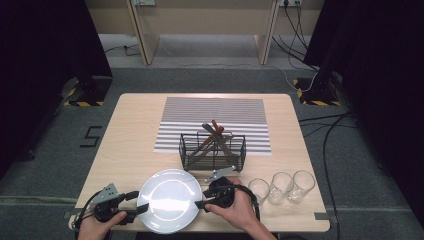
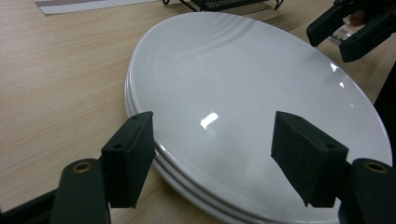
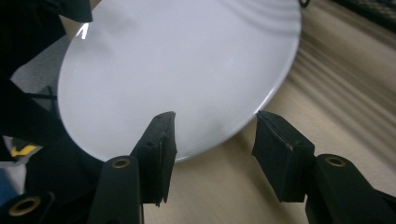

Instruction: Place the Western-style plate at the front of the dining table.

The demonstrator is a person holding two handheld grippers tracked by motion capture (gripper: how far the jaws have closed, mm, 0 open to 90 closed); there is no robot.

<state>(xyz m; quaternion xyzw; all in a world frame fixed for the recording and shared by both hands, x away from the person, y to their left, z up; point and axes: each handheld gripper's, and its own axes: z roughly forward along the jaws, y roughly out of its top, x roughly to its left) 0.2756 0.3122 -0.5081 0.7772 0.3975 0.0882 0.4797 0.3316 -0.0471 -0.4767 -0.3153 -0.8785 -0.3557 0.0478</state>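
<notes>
A stack of white plates (image 1: 170, 200) lies at the table's front edge, between my two grippers. My left gripper (image 1: 140, 212) is at the stack's left rim, held by a hand. In the left gripper view its jaws (image 2: 212, 140) stand wide apart over the near rim of the plates (image 2: 243, 84), touching nothing. My right gripper (image 1: 201, 205) is at the stack's right rim. In the right gripper view it (image 3: 215, 135) is open, with the top plate (image 3: 177, 60) and its rim just ahead of the gap.
A black wire basket (image 1: 212, 150) with knives and other utensils stands on a striped mat (image 1: 212, 112) behind the plates. Three clear glasses (image 1: 281, 186) stand in a row at the front right, close to my right hand.
</notes>
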